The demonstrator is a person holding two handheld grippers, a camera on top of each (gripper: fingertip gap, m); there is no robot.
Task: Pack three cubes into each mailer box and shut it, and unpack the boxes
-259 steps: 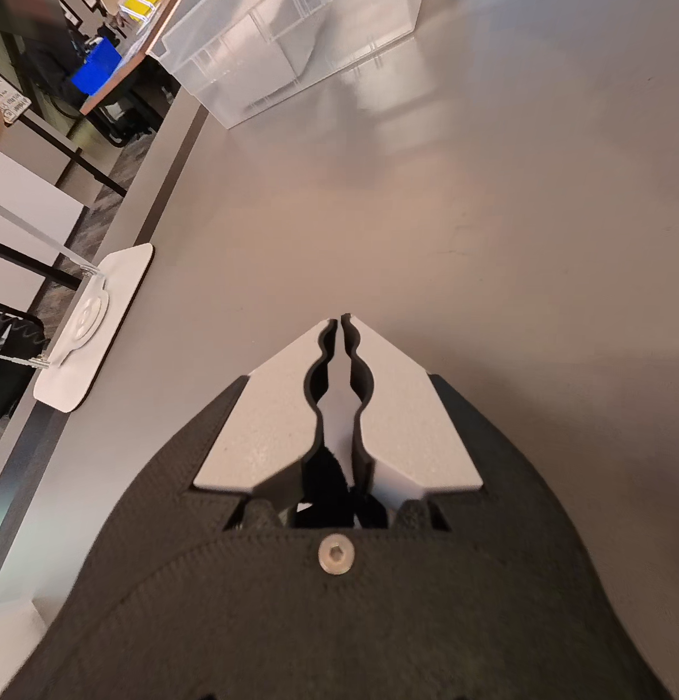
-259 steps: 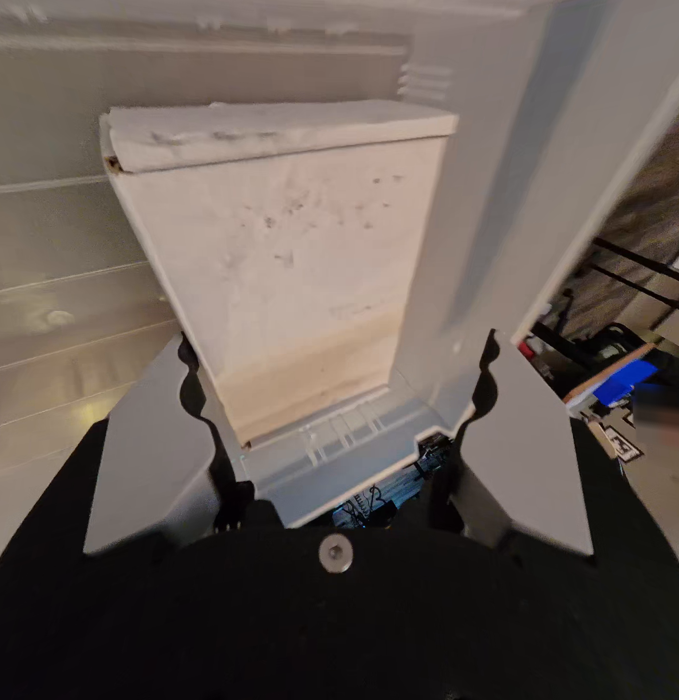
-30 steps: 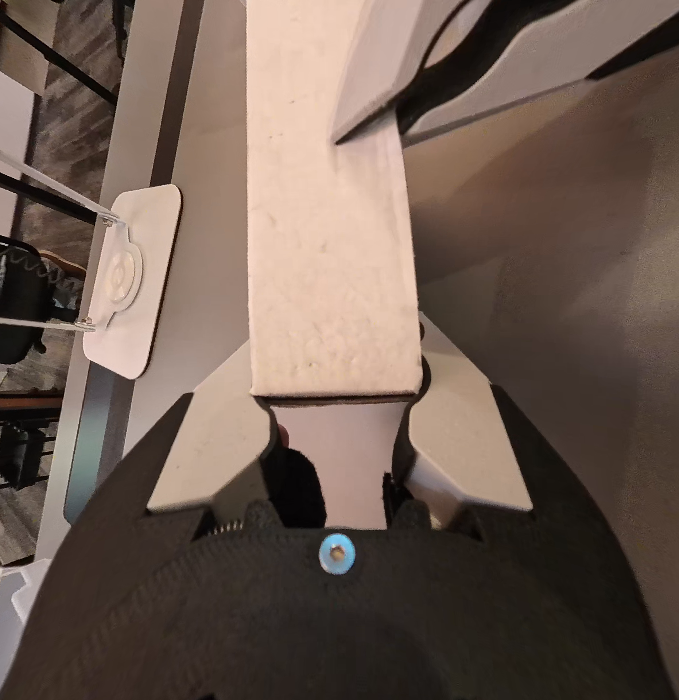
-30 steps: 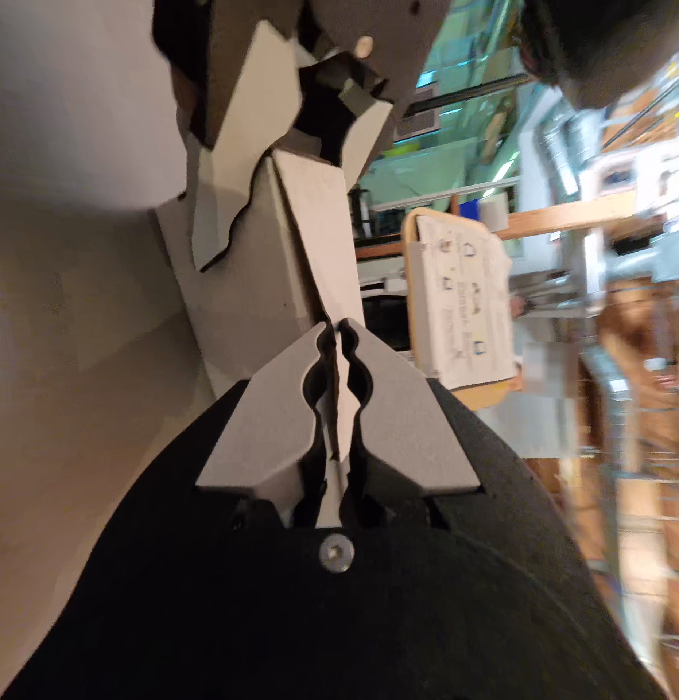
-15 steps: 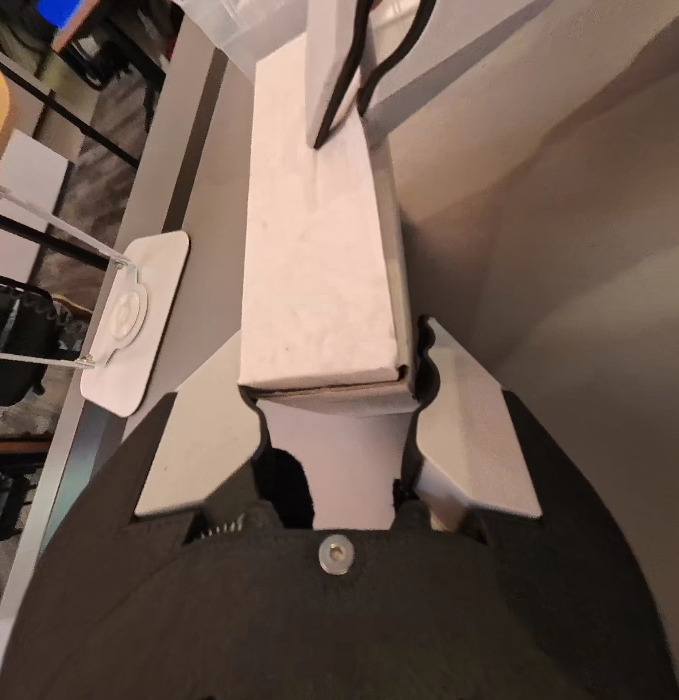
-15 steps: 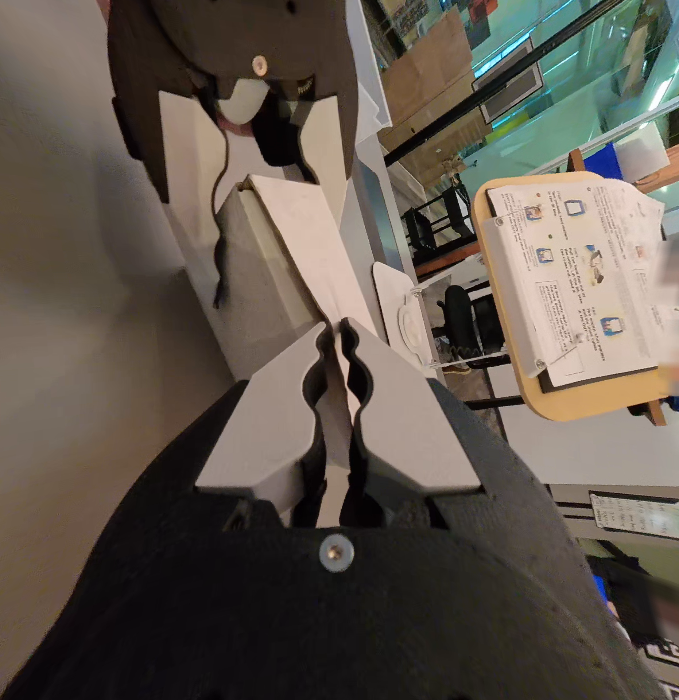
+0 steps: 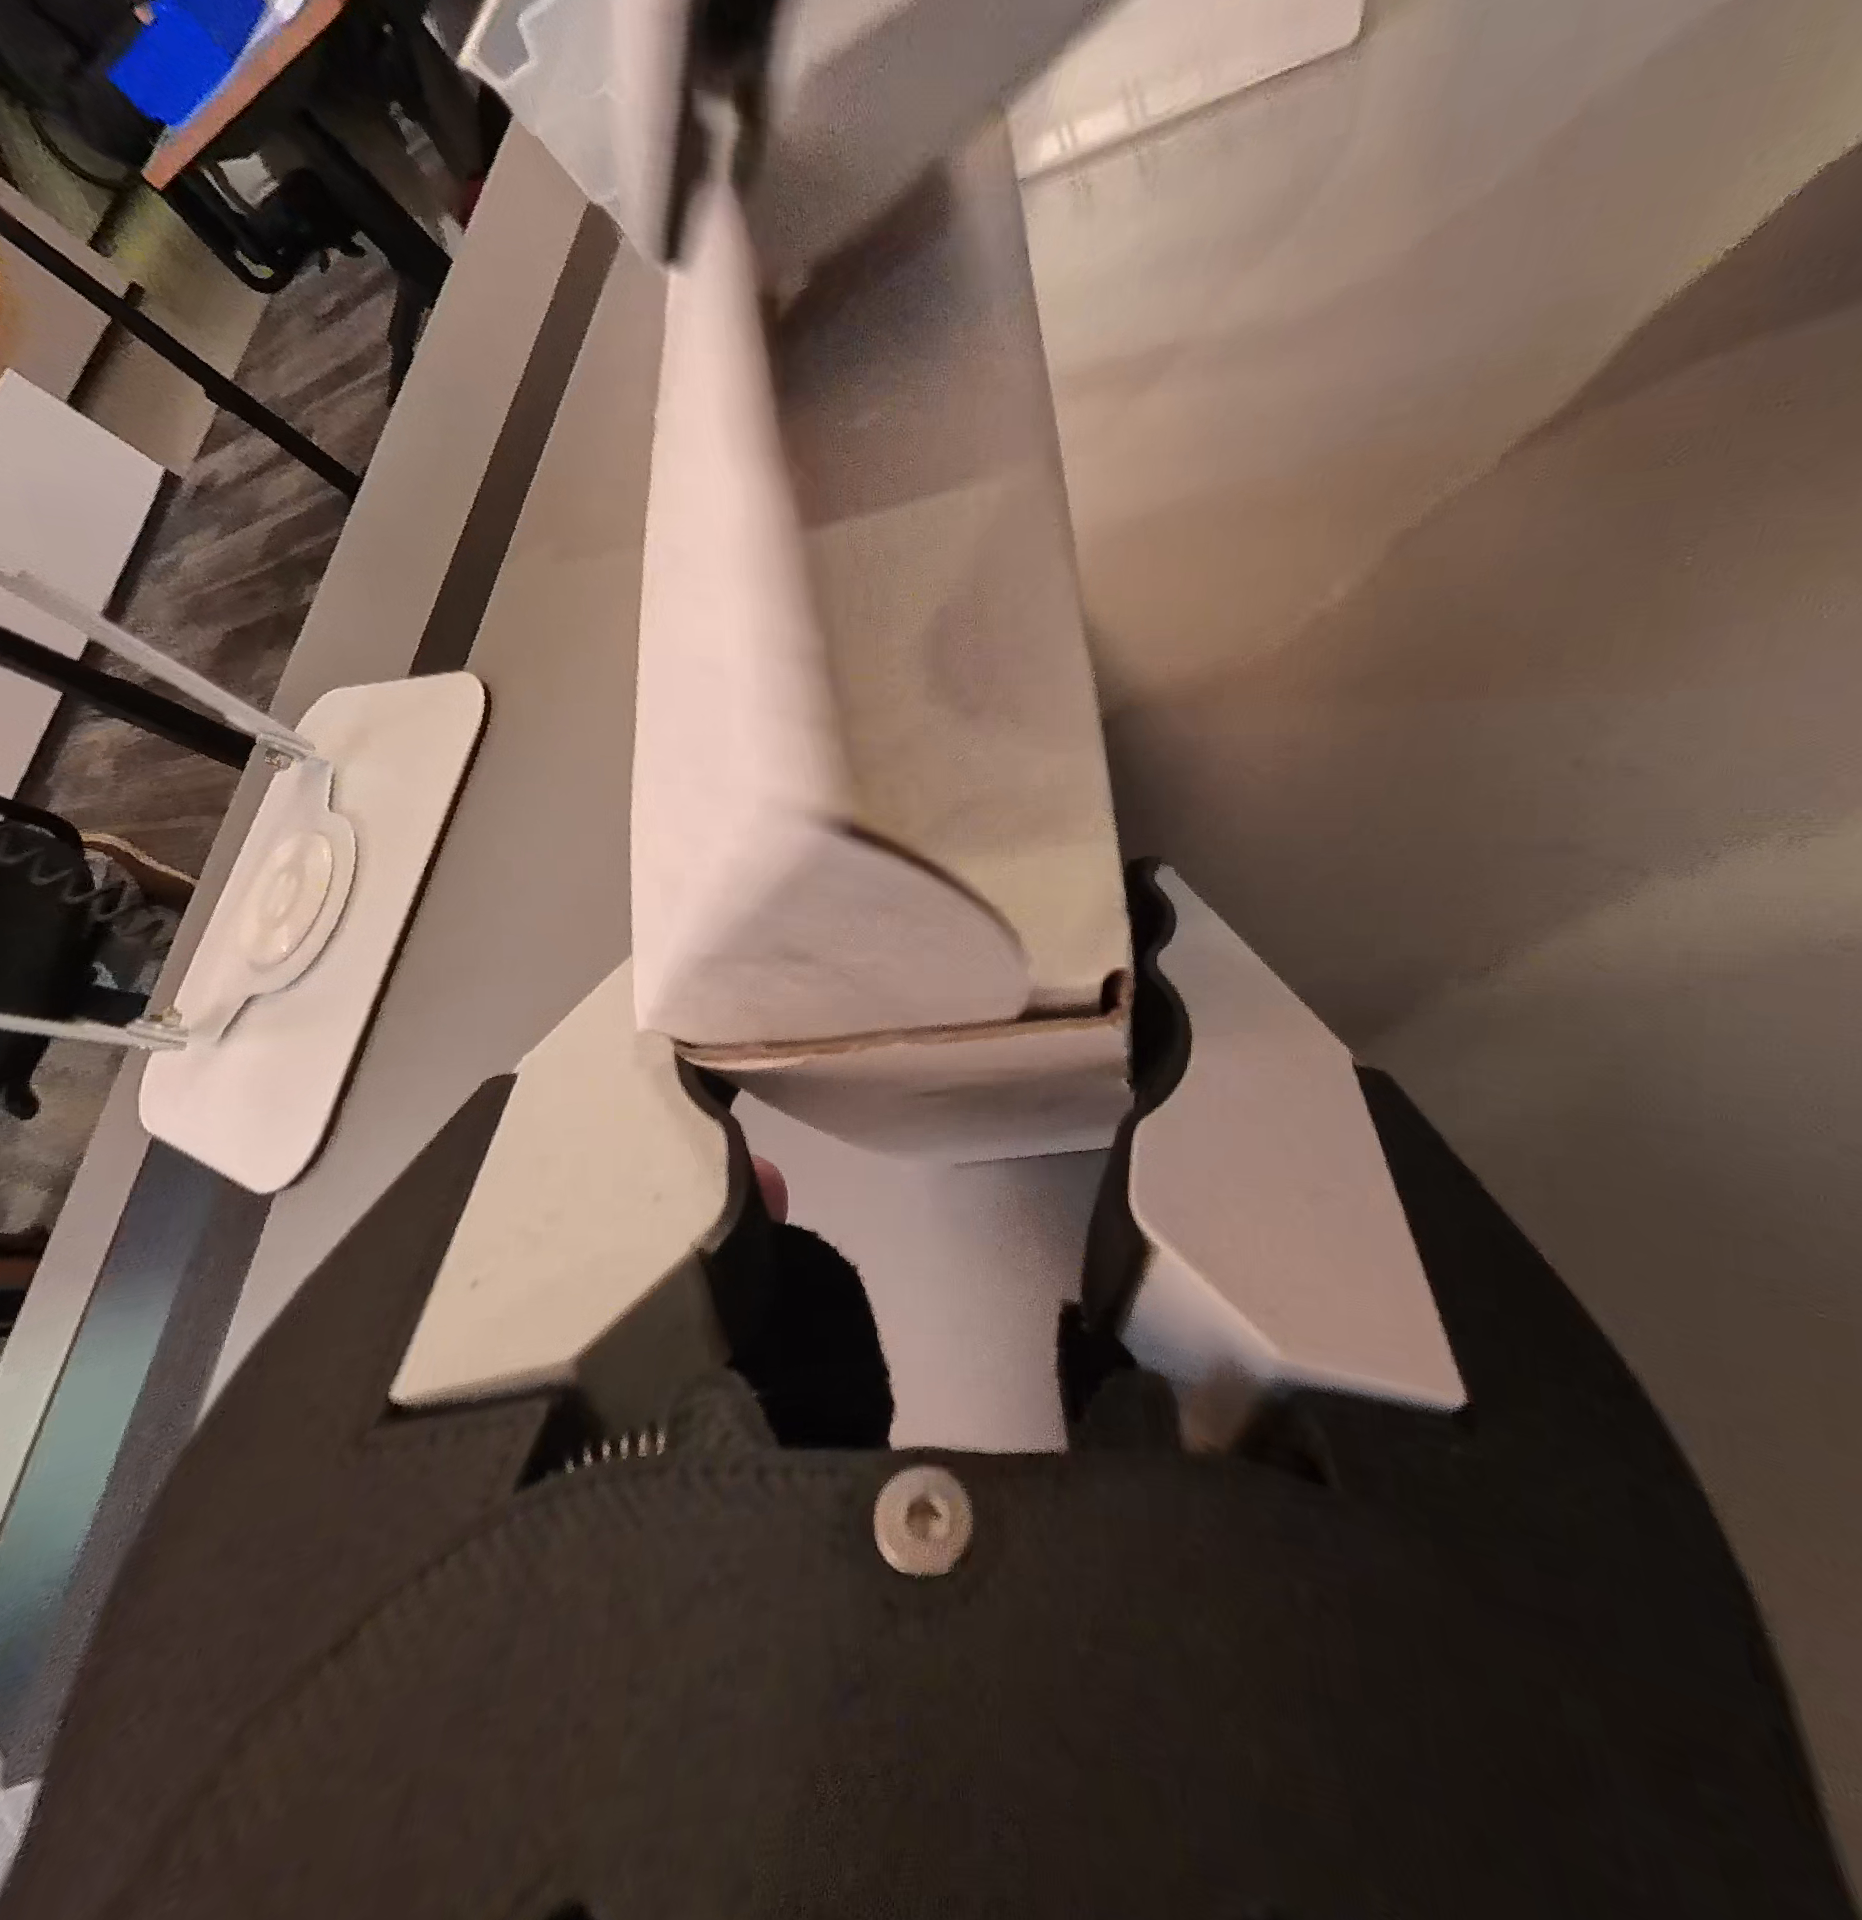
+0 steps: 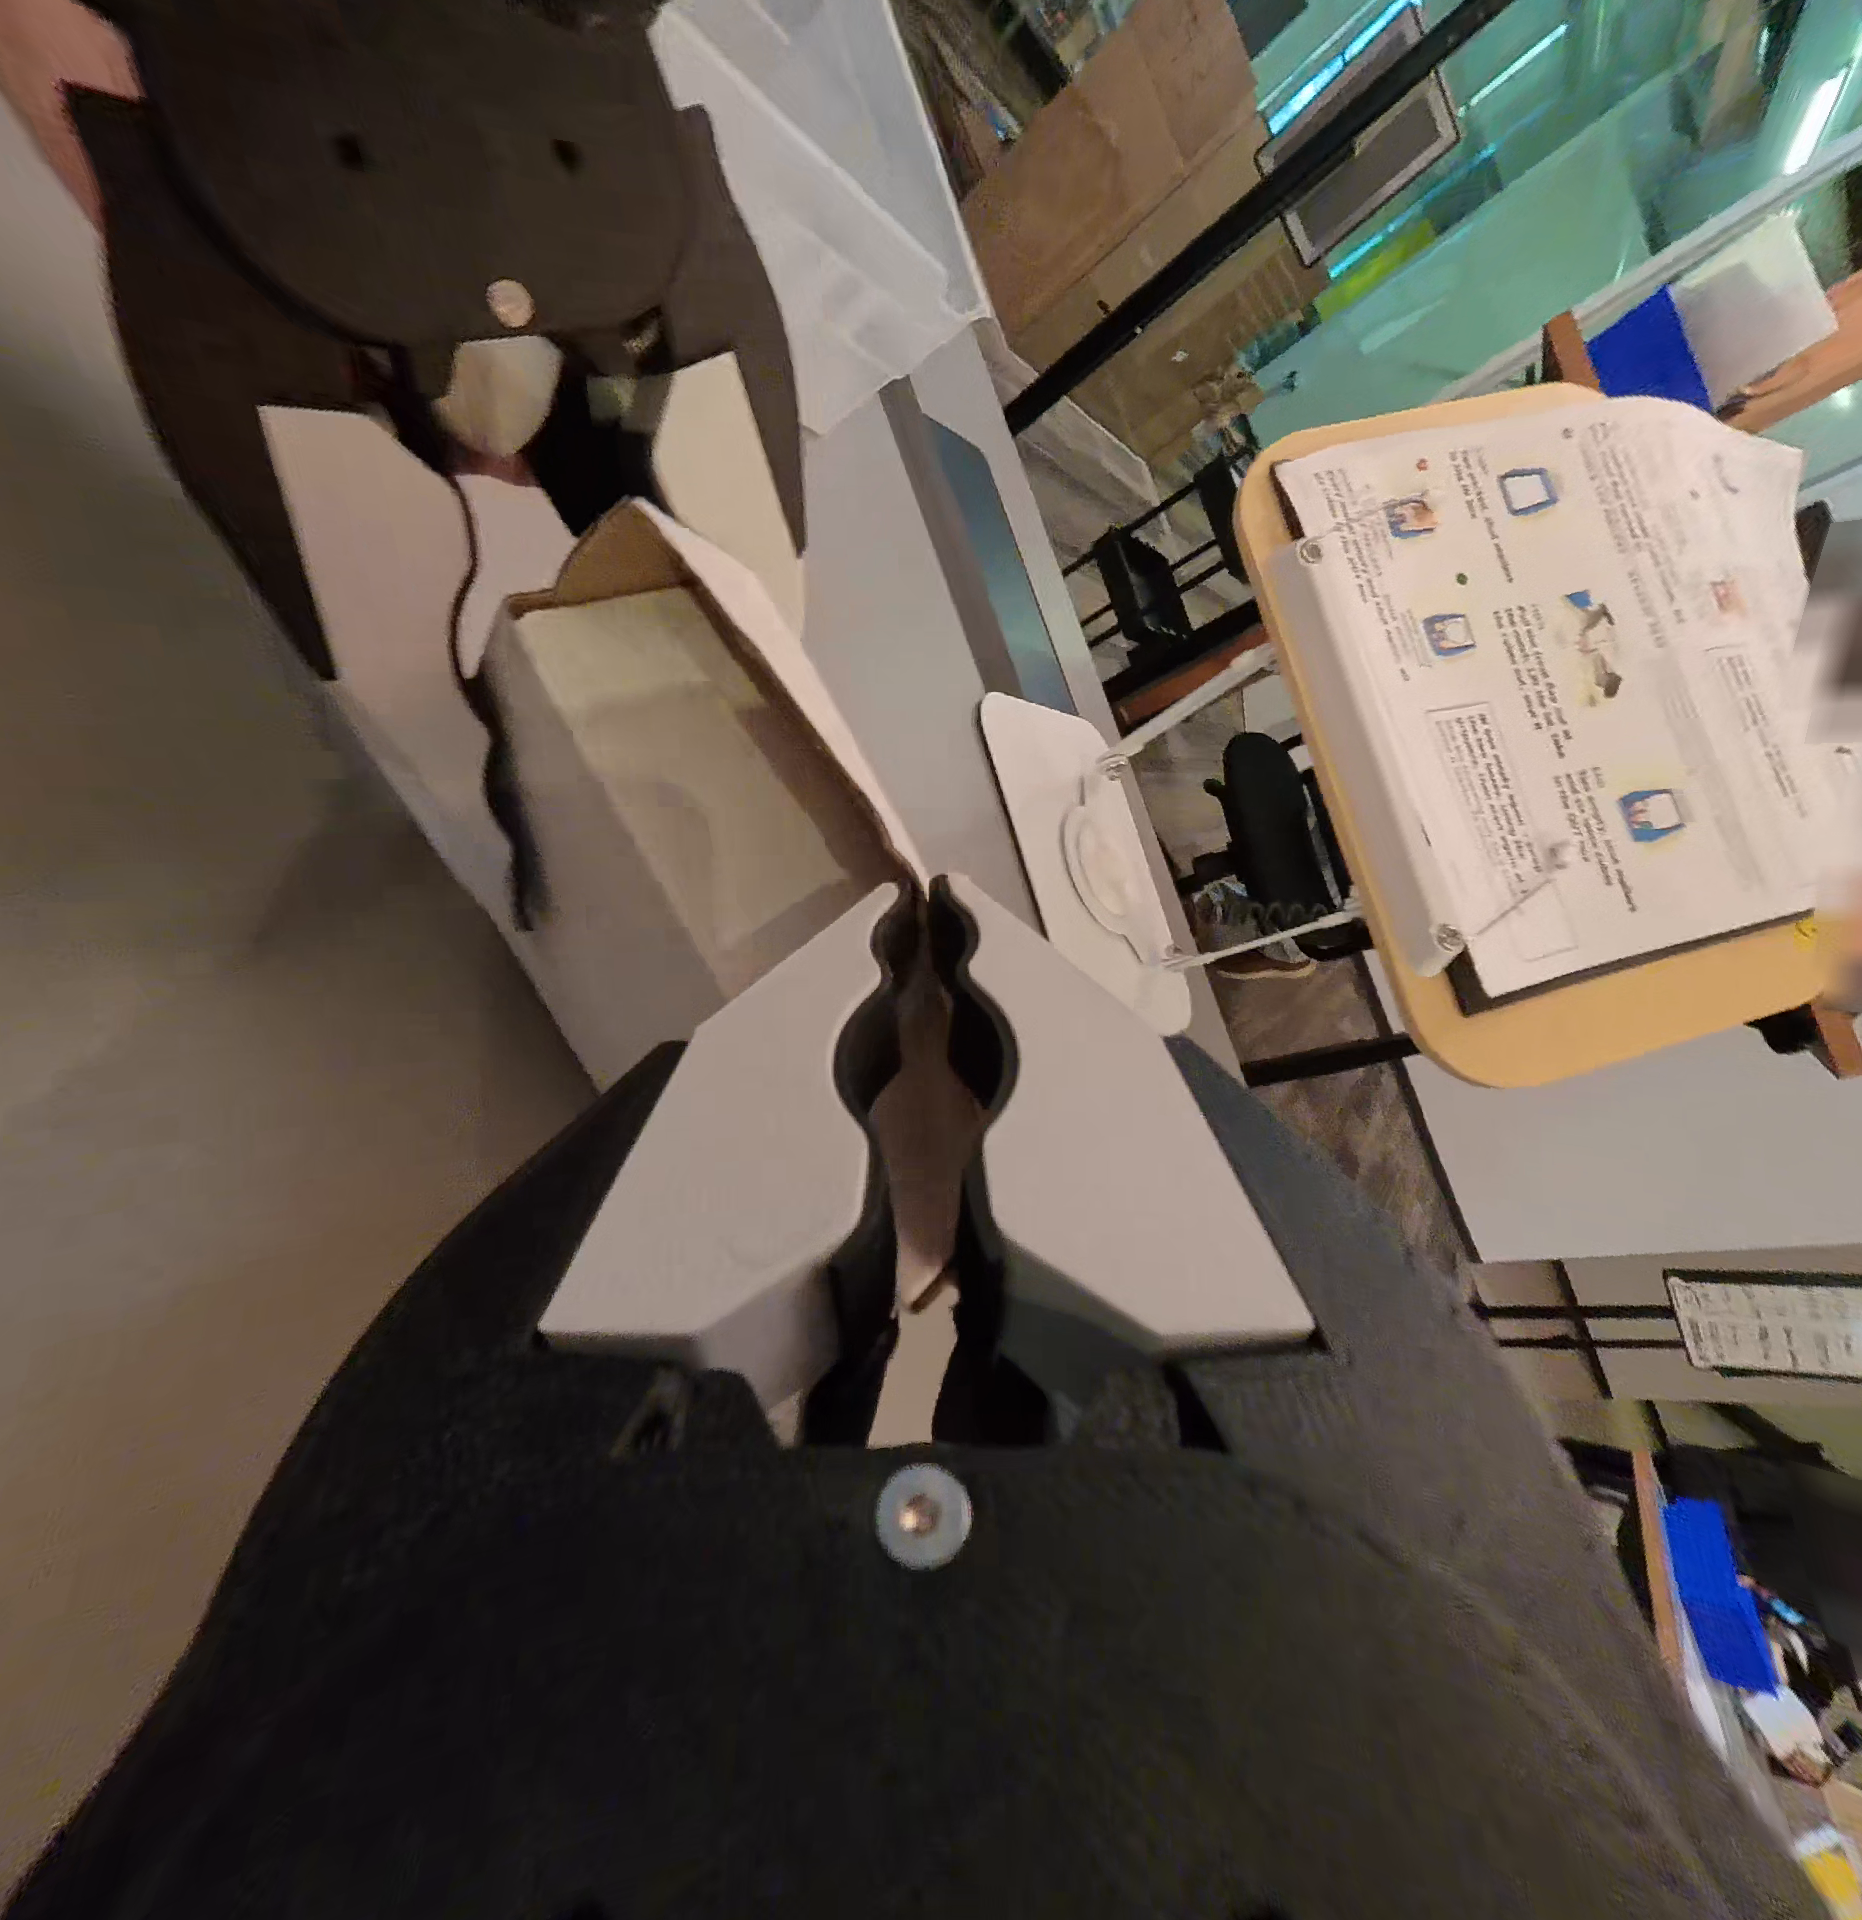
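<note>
Left gripper (image 7: 911, 997), grey two-finger tongs on a black body: jaws spread wide and clamped across the near end of the long white cardboard mailer box (image 7: 968, 717), one finger on each side wall. Right gripper (image 8: 925, 904), same build: pinched tight on the free edge of the box's white hinged lid flap (image 8: 792, 665), which stands lifted off the body (brown inner face showing). Box lies on the grey tabletop (image 7: 1478, 520), near its left edge, gaping open; the inside that shows looks pale and empty, no cubes in sight in either view.

Step in hand, by my reading: opening the lid. To do it well, the left tongs should keep the base pressed flat and square while the right swings the flap around its hinge line, not pulling it outward, which could tear or crease the thin card. The rounded side tab (image 7: 854, 956) at the near end should come clear of the wall without catching.

Around, largest first: a clear plastic storage bin (image 7: 584, 94) at the table's far end, just beyond the box; a tan wooden board carrying printed sheets (image 8: 1529, 727) off to the side, well apart; a small white rounded-corner plate with a raised disc (image 7: 303, 914) at the table edge, near the box. The plate crowds the side the lid swings towards.
</note>
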